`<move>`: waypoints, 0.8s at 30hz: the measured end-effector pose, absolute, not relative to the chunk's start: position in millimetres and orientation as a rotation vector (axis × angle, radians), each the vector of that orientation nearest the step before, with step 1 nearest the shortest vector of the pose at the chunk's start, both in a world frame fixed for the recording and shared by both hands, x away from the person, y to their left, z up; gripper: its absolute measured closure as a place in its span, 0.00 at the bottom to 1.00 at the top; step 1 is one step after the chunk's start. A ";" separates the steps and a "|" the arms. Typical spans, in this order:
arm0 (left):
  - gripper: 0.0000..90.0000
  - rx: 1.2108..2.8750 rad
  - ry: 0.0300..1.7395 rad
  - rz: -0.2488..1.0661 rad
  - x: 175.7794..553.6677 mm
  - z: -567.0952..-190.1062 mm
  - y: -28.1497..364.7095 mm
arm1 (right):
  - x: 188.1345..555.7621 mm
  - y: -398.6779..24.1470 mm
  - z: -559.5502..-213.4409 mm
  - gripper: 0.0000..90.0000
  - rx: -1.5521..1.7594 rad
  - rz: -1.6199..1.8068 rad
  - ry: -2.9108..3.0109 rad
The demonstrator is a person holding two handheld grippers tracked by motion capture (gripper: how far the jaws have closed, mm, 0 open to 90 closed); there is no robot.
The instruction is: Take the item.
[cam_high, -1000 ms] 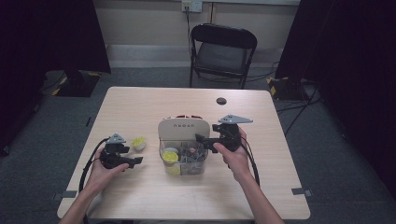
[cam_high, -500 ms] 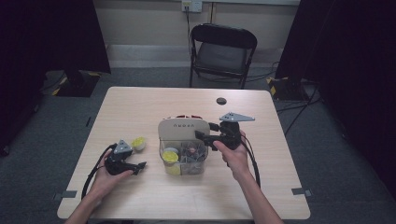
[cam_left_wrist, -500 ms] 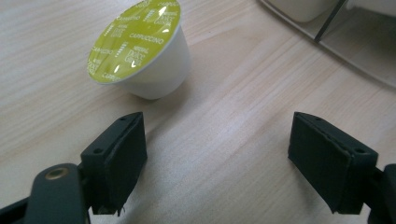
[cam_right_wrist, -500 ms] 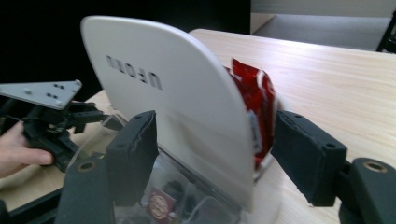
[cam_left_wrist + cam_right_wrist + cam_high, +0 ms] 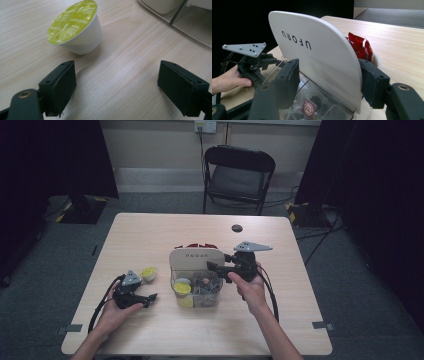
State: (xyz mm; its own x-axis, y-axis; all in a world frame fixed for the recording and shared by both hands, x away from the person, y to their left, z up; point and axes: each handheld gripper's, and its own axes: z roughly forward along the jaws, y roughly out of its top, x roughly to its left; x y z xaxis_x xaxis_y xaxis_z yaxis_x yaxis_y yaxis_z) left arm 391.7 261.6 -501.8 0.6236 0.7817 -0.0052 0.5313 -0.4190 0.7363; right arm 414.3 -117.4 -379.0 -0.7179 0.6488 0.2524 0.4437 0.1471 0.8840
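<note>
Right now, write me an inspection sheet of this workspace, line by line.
Surface: pale wooden table, no spills seen.
Job's things: clear organizer box with white UFORU panel, holding capsules and red packets; a green-lidded coffee capsule stands apart on the table.
Clutter: small dark round object near the far edge.
Grippers: right tongs have just closed on the white panel; left tongs have just been opening, nothing between them, capsule just ahead.
Cables: black cables trail from both tongs toward the person.
Surroundings: folding chair, dark curtains, wall outlet.
</note>
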 end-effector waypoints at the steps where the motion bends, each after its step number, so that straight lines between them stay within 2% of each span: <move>1: 0.16 2.122 1.024 0.442 391.8 -501.9 261.6 | 414.1 -117.4 -379.3 0.41 1.074 1.608 2.232; 24: 0.16 2.119 1.026 0.443 391.8 -501.9 261.4 | 399.9 -117.5 -379.7 0.39 1.047 1.604 2.288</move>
State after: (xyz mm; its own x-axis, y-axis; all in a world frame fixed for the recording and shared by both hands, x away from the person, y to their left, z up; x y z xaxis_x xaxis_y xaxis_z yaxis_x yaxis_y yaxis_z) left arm 391.8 261.4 -501.9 0.6227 0.7824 -0.0069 0.5314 -0.4165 0.7377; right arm 399.9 -117.5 -379.7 -0.7428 0.6192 0.2546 0.4504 0.1809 0.8743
